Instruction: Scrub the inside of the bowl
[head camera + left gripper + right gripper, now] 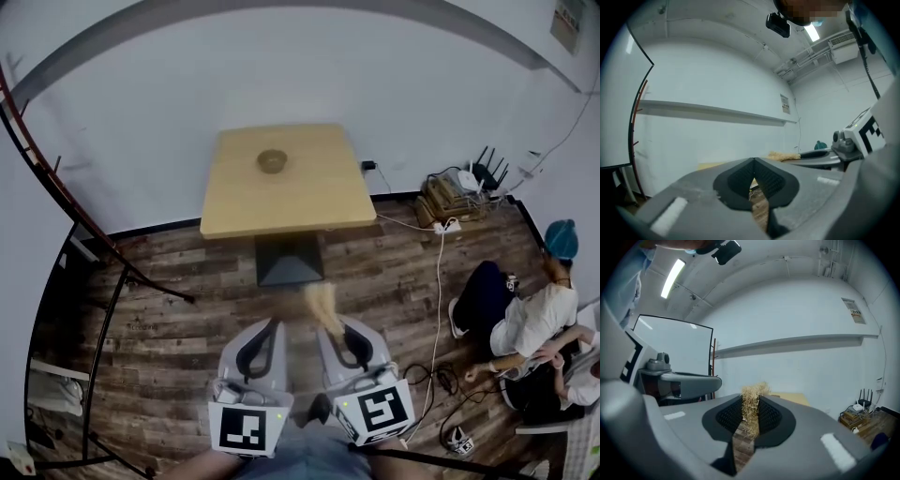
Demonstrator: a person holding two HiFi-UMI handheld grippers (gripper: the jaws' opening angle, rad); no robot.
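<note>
Brown bowl point(272, 161) sits on the counter point(314, 204), toward its far edge, and I think the scrubbing has not begun, since both tools are well away from the counter, low over the floor point(159, 328). The right hand-held gripper point(751, 416) points toward the counter and is squeezed tight on a tuft of straw scrubber point(752, 401). The left hand-held gripper point(753, 177) beside it is pressed closed with nothing in it.

Bowl point(272, 161): on table point(291, 202), centre, nr far edge. Left gripper point(274, 324) & right gripper point(333, 326): side by side, well before table's near edge. Scrubber point(322, 302): btw right gripper's jaws. Router point(469, 178): floor, right of table.
</note>
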